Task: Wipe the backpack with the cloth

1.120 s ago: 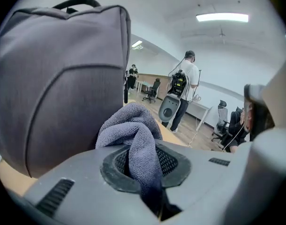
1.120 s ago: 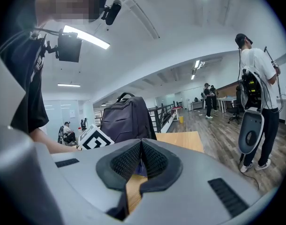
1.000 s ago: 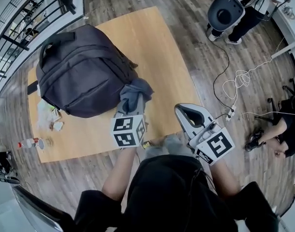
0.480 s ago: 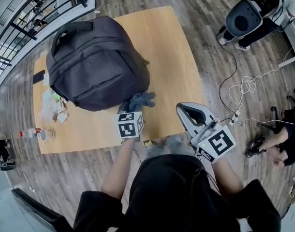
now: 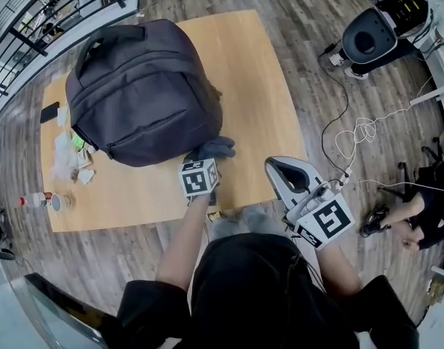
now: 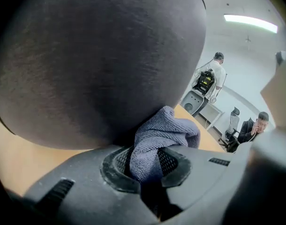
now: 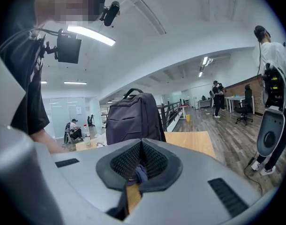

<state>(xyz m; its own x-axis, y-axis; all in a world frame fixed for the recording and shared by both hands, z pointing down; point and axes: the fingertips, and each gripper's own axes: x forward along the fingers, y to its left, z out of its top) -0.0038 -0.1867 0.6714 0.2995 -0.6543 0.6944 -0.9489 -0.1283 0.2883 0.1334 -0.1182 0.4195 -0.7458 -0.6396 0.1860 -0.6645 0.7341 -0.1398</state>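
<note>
Our left gripper (image 6: 145, 162) has its jaws clamped on the grey-blue cloth (image 6: 164, 134), which lies against the near right base of the dark backpack (image 5: 142, 89) on the wooden table (image 5: 258, 86). Our right gripper (image 7: 142, 165) hangs off the table's near right corner, jaws together and empty.

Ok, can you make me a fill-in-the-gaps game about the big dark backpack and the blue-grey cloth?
1. The left gripper is ____ on the blue-grey terry cloth.
2. The cloth touches the ____ edge of the big dark fabric backpack.
3. The backpack stands on the light ____ table.
4. The right gripper has its jaws together and holds ____.
Missing words: shut, bottom, wooden, nothing.
</note>
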